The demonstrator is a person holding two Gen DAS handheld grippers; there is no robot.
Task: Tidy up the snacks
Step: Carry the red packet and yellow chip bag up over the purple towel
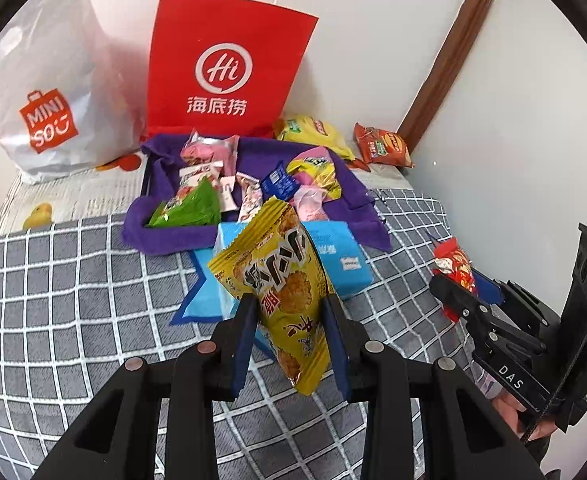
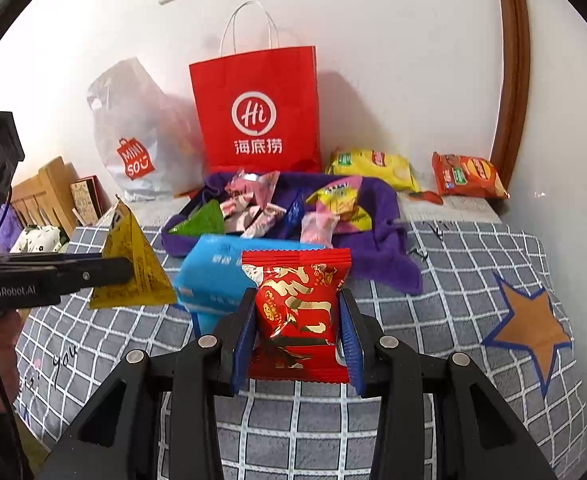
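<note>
Here we carry a snack in each gripper above the checked blanket (image 2: 453, 264); the left gripper (image 1: 289, 312) is clamped on a yellow snack packet (image 1: 277, 280), its pads pressing the packet's two sides, and the right gripper (image 2: 298, 312) is clamped on a red snack packet (image 2: 297, 308) in the same way. Neither packet touches the blanket as far as we can tell; both hang clear of it, over a blue tissue pack (image 2: 217, 268) lying near the blanket's middle.

What the coming move turns on, we judge, is the purple cloth tray (image 1: 165, 236); it lies straight ahead of both pairs of jaws, just beyond the tissue pack, toward the far edge where a red paper bag (image 1: 225, 64) stands against the wall; it already holds a heap of small snacks, a green packet (image 1: 189, 208) among them. The yellow packet's long axis runs along the left jaws, tilted toward the tray; the red packet sits square across the right jaws. Both hands seem about equally near; the left looks a touch nearer the tray's near corner. Two bigger crisp bags (image 2: 469, 176) lie at the far right corner, outside the tray.
</note>
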